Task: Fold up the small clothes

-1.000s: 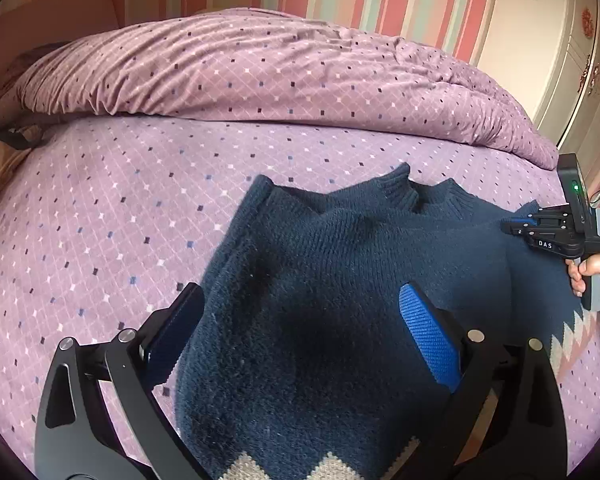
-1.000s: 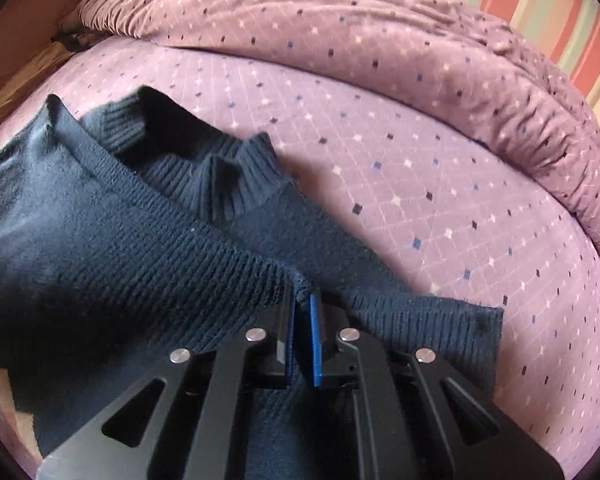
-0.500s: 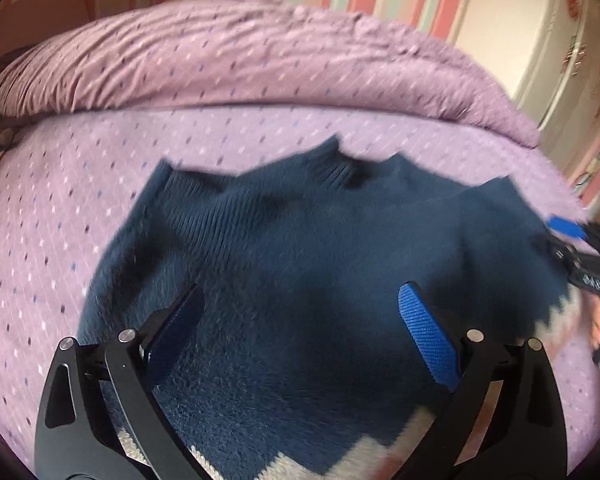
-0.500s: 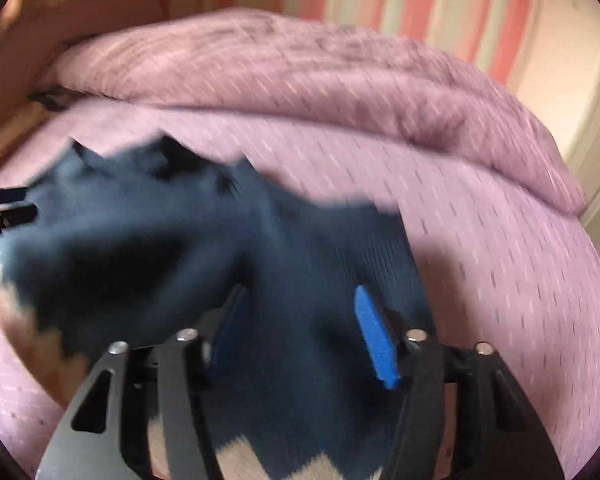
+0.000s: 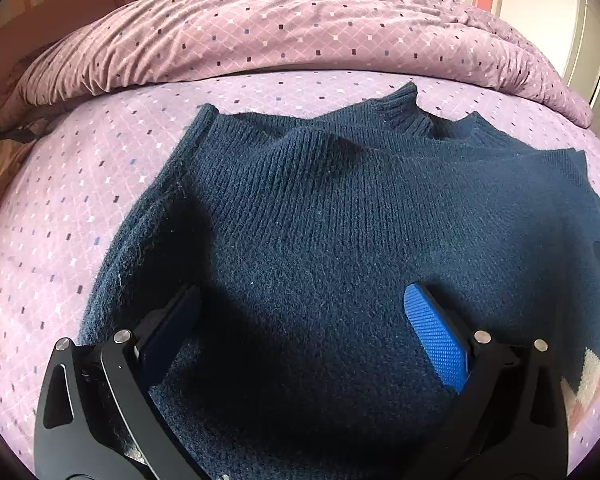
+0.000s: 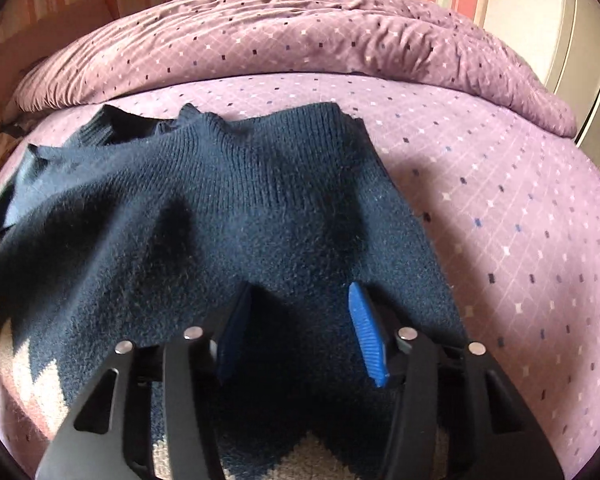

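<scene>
Purple bedsheet (image 5: 72, 208) carries our navy sweater (image 5: 340, 220), centre frame, collar toward the duvet (image 5: 300, 28) up top, hem toward us. Left gripper (image 5: 300, 332) and right gripper (image 6: 296, 324) both spread, grasping nothing. Right view alone shows cream zigzag hem centred

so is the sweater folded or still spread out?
Partly folded: the sweater lies on the bed with its sides doubled inward, collar exposed, not a compact stack.
</scene>
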### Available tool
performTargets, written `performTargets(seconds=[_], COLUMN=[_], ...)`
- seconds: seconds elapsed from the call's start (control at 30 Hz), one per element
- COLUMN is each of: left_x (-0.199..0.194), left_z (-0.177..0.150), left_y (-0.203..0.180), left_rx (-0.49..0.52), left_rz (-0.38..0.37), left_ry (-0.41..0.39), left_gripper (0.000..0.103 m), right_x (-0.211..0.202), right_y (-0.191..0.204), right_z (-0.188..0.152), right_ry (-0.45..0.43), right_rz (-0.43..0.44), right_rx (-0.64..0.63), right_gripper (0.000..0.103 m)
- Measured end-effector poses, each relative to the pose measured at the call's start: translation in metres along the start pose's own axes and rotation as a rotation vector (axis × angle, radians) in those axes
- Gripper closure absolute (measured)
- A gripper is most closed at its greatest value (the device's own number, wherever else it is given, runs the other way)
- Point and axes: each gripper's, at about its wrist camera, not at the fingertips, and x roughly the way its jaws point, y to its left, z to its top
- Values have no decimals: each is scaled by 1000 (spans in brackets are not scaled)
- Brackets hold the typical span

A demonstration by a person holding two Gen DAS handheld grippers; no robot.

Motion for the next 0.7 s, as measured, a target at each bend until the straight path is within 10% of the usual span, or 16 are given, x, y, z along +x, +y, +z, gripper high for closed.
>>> performTargets(seconds=[0.3, 0.7], left_x=[-47, -103], left_z=[2, -13], left_y=[-20, -30], left_rx=[9, -82], left_rz=[13, -42], left_ry=[-22, -31], left_gripper=[3, 3], right_x=[-54, -133], right_y=[10, 17], right_z=[-3, -20], right_ry=[-89, -199], right_rz=[1, -7], right_rx=[-27, 9], right_gripper=[11, 11])
